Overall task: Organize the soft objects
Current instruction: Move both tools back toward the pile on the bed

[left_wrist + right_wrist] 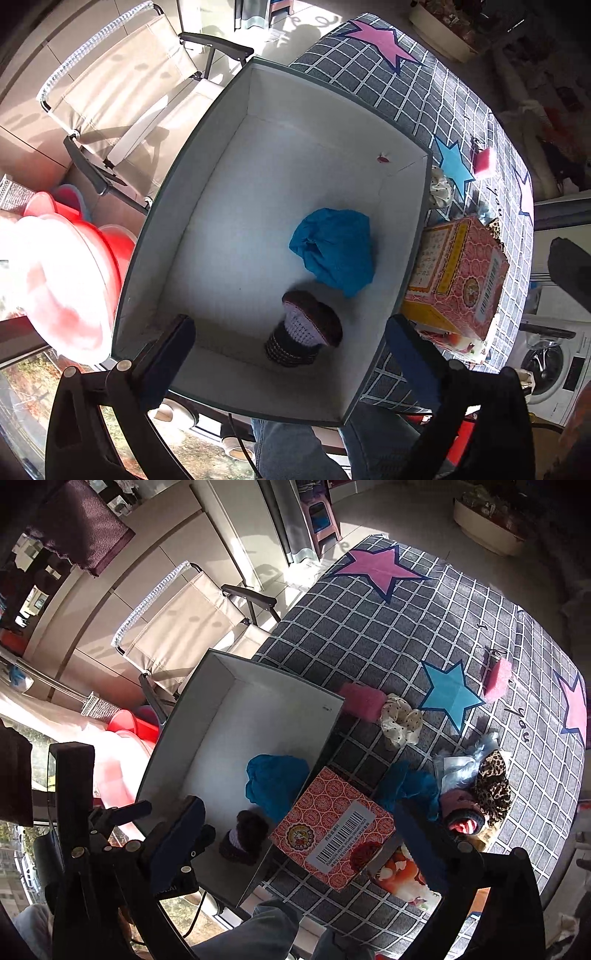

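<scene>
Counted one white-lined storage box (207, 716) on the checked tablecloth (369, 635). Inside it, two soft things: one crumpled blue cloth (334, 249) and one dark knitted piece (306, 338). Beside the box, one patterned red carton (332, 827). Out on the cloth, two pink sponges (362, 700) (498, 677), one cream dotted scrunchie (400, 720), one second blue cloth (410, 786), one leopard-print scrunchie (491, 786), one pale blue fluffy item (461, 760). Printed stars seen: two pink whole or nearly so (373, 568), one blue (450, 694). One folding chair (192, 620) beyond the table. Red basins (74, 266): number unclear.
</scene>
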{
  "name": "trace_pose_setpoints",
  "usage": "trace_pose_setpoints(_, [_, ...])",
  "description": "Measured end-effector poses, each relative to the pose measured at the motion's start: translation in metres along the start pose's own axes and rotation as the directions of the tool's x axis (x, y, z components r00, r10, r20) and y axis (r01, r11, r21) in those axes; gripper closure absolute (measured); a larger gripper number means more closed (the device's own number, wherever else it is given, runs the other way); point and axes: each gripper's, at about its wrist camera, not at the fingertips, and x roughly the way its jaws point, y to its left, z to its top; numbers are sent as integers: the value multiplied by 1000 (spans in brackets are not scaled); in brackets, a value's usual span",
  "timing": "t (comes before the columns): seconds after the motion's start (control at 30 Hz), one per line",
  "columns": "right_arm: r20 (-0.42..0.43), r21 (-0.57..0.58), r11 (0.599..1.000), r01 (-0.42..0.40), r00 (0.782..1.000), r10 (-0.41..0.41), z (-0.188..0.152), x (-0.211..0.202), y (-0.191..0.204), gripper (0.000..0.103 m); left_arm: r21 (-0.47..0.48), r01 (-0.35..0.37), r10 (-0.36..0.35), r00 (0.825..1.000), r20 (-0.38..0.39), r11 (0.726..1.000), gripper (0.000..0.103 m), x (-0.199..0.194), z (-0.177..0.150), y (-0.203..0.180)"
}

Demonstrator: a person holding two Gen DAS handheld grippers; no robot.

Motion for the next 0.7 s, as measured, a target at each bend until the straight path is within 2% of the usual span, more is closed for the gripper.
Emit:
trace_pose_setpoints(0.17, [35,117,992,36,999,-40,-1,-18,-55,0,15,55,-55,999,-2,998,0,-7,5,-21])
trace_pose_setpoints(0.3, [34,248,966,77,996,-88,-11,-25,-115,0,44,72,-71,997,-11,996,0,-13,9,-42])
trace_pose_setpoints(0.5, [-33,410,905,116,993,-112,-44,-13,-194,0,111,57,-54,998,-26,992,0,-14,17,-77])
trace_pose_setpoints(0.7, [-108,472,869,147,988,-108,-69,14,-241,0,149,55,-49,998,-44,987,0,-9,28,-116])
